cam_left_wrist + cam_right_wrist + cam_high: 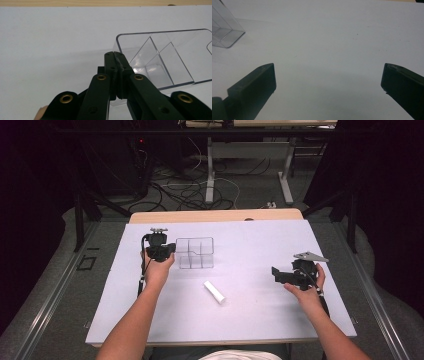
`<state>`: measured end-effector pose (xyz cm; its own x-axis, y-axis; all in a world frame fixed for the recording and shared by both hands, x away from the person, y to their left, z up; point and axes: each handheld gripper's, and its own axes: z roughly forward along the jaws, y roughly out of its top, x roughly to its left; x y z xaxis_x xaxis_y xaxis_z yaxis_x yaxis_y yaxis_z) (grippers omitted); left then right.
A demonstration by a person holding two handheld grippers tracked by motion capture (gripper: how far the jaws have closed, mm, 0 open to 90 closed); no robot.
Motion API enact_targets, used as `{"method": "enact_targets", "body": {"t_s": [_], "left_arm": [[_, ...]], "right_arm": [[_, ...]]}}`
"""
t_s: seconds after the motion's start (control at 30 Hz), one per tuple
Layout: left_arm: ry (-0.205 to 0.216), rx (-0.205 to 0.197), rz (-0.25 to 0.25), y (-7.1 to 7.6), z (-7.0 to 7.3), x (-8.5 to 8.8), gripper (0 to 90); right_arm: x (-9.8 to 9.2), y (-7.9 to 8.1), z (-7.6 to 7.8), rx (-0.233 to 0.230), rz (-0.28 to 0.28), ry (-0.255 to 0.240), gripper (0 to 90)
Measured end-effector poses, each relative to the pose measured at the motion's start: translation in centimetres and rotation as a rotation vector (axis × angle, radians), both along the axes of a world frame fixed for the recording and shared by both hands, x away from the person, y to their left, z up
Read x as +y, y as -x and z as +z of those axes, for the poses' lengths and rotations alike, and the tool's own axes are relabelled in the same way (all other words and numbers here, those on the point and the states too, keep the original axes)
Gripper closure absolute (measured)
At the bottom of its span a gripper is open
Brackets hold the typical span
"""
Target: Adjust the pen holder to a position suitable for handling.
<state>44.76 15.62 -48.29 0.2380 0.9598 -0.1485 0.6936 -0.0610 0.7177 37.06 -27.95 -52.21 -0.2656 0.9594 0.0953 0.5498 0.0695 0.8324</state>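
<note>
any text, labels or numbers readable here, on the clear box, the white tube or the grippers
None: no readable text in any view.
Clear divided box: plain walls, no label.
White tube: no print visible; too small to be sure.
Left gripper, right gripper: plain black, with no markings showing.
</note>
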Motion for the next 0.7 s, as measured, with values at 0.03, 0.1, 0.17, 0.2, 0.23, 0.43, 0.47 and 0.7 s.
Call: {"method": "enact_targets", "body": {"t_s": [0.03, 0.1, 0.17, 0.2, 0.23, 0.43, 0.47, 0.7], "left_arm": [[-0.001, 0.000, 0.000, 0.0, 0.0, -0.2, 90.0], [0.000, 0.000, -0.007, 0.0, 0.0, -0.5, 90.0], [-0.003, 0.004, -0.016, 0.0, 0.0, -0.9, 90.0], [0.004, -0.005, -0.016, 0.0, 0.0, -1.1, 90.0], [0.005, -0.006, -0.021, 0.0, -0.1, -1.3, 90.0], [0.017, -0.011, -0.033, 0.0, -0.1, -2.6, 90.0], [0.013, -0.010, -0.035, 0.0, -0.1, -2.8, 90.0], [0.023, -0.005, -0.046, 0.0, -0.1, -3.9, 89.9]], "right_arm": [[0.0, 0.0, 0.0, 0.000, 0.002, -0.002, 0.0], [0.1, 0.0, 0.0, 0.000, 0.003, -0.002, 0.0], [0.1, 0.0, 0.0, 0.000, 0.007, 0.000, 0.0], [0.1, 0.0, 0.0, -0.001, 0.007, 0.002, 0.0], [0.1, 0.0, 0.0, -0.001, 0.007, 0.002, 0.0], [0.1, -0.1, 0.0, 0.001, 0.008, 0.001, 0.0], [0.1, -0.1, 0.0, 0.001, 0.008, 0.001, 0.0], [0.1, -0.1, -0.1, 0.000, 0.013, 0.005, 0.0]]}}
